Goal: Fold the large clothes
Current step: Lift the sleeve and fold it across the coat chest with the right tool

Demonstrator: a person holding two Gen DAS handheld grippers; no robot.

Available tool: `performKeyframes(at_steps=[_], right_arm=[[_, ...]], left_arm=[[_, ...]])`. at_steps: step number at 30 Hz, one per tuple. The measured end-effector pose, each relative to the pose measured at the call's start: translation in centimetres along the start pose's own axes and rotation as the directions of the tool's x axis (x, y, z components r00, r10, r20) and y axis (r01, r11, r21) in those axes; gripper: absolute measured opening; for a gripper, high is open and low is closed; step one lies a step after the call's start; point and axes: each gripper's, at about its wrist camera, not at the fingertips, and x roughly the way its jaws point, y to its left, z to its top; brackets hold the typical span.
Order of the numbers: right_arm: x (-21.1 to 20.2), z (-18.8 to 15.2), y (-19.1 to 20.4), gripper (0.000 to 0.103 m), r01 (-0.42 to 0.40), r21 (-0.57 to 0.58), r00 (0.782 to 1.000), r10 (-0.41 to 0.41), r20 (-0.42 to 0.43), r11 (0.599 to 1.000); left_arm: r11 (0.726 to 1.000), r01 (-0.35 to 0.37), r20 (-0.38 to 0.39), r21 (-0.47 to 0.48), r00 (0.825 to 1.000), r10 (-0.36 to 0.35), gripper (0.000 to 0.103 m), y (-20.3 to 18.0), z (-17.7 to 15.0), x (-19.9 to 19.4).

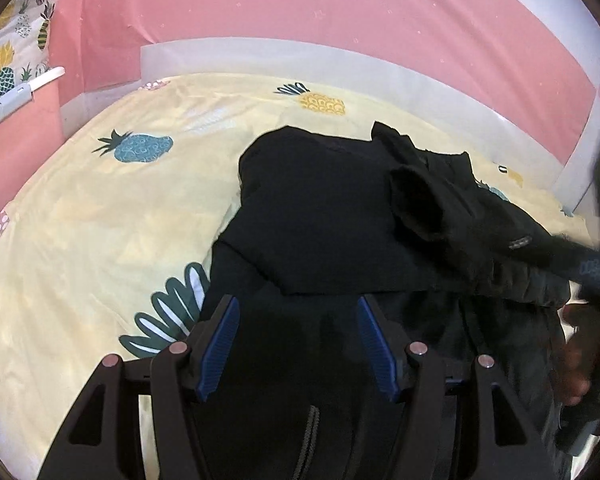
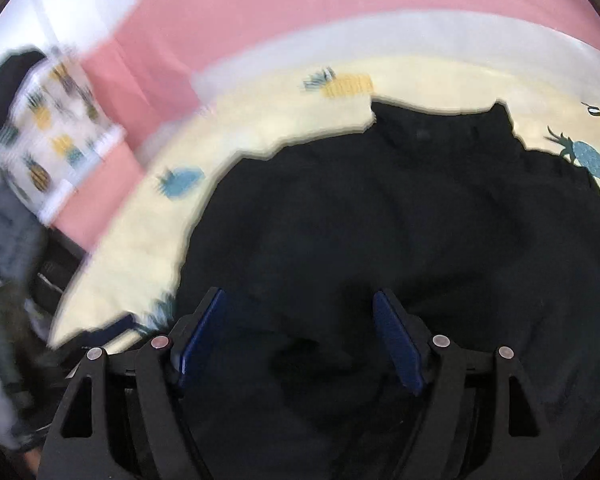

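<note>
Black garment (image 1: 320, 216): one large dark piece of clothing, lying on the bed near its middle, partly folded, with one layer laid over another. A rumpled section with a sleeve-like opening (image 1: 418, 204) sits toward its right side in the left wrist view. A zip or cord line (image 1: 306, 440) runs down the cloth at the lower edge of that view. In the right wrist view the garment (image 2: 400, 220) fills most of the frame; that view is blurred.

Bed sheet (image 1: 100, 240): pale yellow, printed with pineapples in teal (image 1: 140, 148) and yellow (image 1: 322, 103). It shows to the left of and beyond the garment; also seen in the right wrist view (image 2: 260, 120).

Left gripper (image 1: 296, 344): released, blue-padded fingers (image 1: 218, 348) spread wide, poised over the near part of the garment, with nothing held between them.

Right gripper (image 2: 300, 340): released, blue pads (image 2: 398, 344) well apart, over dark cloth, with no fold pinched between them. Whether the tips touch the cloth cannot be told.

Surroundings: pink wall (image 1: 300, 12) behind the bed, a pale grey band (image 1: 300, 54) along its base, and a pineapple-print cloth (image 1: 10, 60) hanging at the far left.
</note>
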Motion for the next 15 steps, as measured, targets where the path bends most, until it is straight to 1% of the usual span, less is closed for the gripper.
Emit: performKeyframes(at_steps=[1, 2, 3, 4, 5, 6, 7, 8, 9, 10, 11, 12, 13, 14, 15], right_arm=[[-1.1, 0.1, -0.6, 0.075, 0.013, 0.019, 0.999, -0.013, 0.039, 1.000], [-2.5, 0.1, -1.7, 0.075, 0.044, 0.051, 0.995, -0.048, 0.085, 0.998], [-3.4, 0.1, -2.9, 0.075, 0.078, 0.086, 0.990, -0.087, 0.113, 0.993], [-4.4, 0.0, -4.6, 0.075, 0.123, 0.138, 0.981, -0.141, 0.132, 0.983], [-5.1, -0.3, -6.8, 0.075, 0.177, 0.201, 0.969, -0.206, 0.137, 0.964], [-5.4, -0.6, -8.6, 0.066, 0.228, 0.256, 0.956, -0.265, 0.123, 0.939], [-5.3, -1.0, -10.1, 0.060, 0.267, 0.305, 0.946, -0.309, 0.101, 0.914], [-4.9, -1.6, -12.1, 0.051, 0.302, 0.368, 0.934, -0.350, 0.069, 0.879], [-4.2, -2.0, -13.1, 0.046, 0.315, 0.402, 0.932, -0.360, 0.042, 0.860], [-2.9, -2.4, -13.7, 0.045, 0.315, 0.413, 0.937, -0.349, 0.008, 0.855], [-1.2, -2.4, -13.4, 0.045, 0.309, 0.388, 0.945, -0.326, -0.021, 0.869], [0.7, -2.2, -12.5, 0.045, 0.318, 0.334, 0.946, -0.322, -0.043, 0.887], [2.1, -2.0, -11.2, 0.045, 0.351, 0.269, 0.935, -0.351, -0.050, 0.897], [3.3, -1.6, -9.9, 0.045, 0.391, 0.198, 0.919, -0.391, -0.040, 0.899], [4.1, -1.4, -8.9, 0.046, 0.399, 0.151, 0.916, -0.399, -0.028, 0.905]], left_arm=[[1.000, 0.002, 0.001, -0.002, 1.000, -0.002, 0.063, 0.2, 0.0, 0.0], [1.000, 0.008, -0.001, -0.008, 1.000, -0.008, 0.063, 0.4, -0.1, 0.0], [1.000, 0.011, -0.005, -0.014, 1.000, -0.011, 0.063, 0.5, -0.1, 0.1], [1.000, 0.014, -0.009, -0.020, 1.000, -0.014, 0.063, 0.7, -0.2, 0.2], [1.000, 0.016, -0.012, -0.025, 1.000, -0.016, 0.063, 0.8, -0.2, 0.3], [0.999, 0.017, -0.015, -0.030, 1.000, -0.017, 0.063, 0.9, -0.2, 0.4], [0.999, 0.018, -0.018, -0.034, 1.000, -0.019, 0.063, 1.0, -0.3, 0.5], [0.999, 0.021, -0.021, -0.037, 1.000, -0.021, 0.063, 1.0, -0.3, 0.6], [0.999, 0.022, -0.024, -0.036, 0.999, -0.023, 0.063, 1.0, -0.4, 0.7], [0.999, 0.022, -0.030, -0.034, 0.999, -0.023, 0.063, 0.8, -0.4, 0.9], [0.999, 0.024, -0.035, -0.032, 0.999, -0.025, 0.063, 0.7, -0.5, 1.2], [0.999, 0.025, -0.039, -0.029, 0.999, -0.026, 0.063, 0.5, -0.6, 1.3], [0.999, 0.025, -0.042, -0.024, 0.999, -0.026, 0.063, 0.3, -0.7, 1.5], [1.000, 0.022, -0.046, -0.018, 0.999, -0.023, 0.063, 0.1, -0.8, 1.7], [1.000, 0.021, -0.049, -0.015, 0.999, -0.022, 0.063, 0.0, -0.8, 1.8]])
